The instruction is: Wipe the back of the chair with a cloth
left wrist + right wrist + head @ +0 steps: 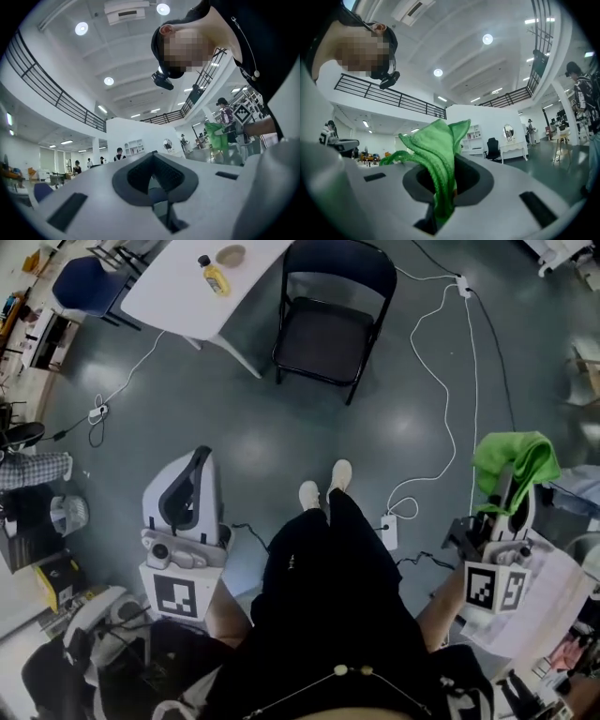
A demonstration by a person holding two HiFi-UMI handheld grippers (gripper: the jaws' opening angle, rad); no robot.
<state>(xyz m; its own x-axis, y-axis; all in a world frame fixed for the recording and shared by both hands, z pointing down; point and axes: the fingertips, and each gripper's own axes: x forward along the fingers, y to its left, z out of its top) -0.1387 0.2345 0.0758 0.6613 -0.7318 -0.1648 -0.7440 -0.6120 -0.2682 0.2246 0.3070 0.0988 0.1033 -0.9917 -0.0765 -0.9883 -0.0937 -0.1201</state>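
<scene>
I stand on a grey floor (234,427) and look steeply down past my dark clothes and 2 pale shoes (325,486). In my right gripper (511,482) a bright green cloth (514,460) is pinched: the fingers (472,182) are closed onto its lower part, and the loose folds flop over the top of them. My left gripper (199,458) is held at my other side. Its fingers (135,177) are drawn together with nothing between them.

The black folding chair (319,338) stands ahead of me, well apart from both grippers, with its curved backrest (339,266) at the far side of the seat. Just beside it is a white tabletop (183,292) carrying a yellow bottle (214,277).

As I judge it, only the picking-up of the cloth is done. The cloth touches no part of the chair, so the whole wipe is left: close the gap to the chair, bring the cloth onto the backrest and rub across it.

I can read no writing. Each gripper's cube shows black-and-white square markers but no letters. The bottle's label is too small to make out, and no brand shows on the chair or the cloth.
</scene>
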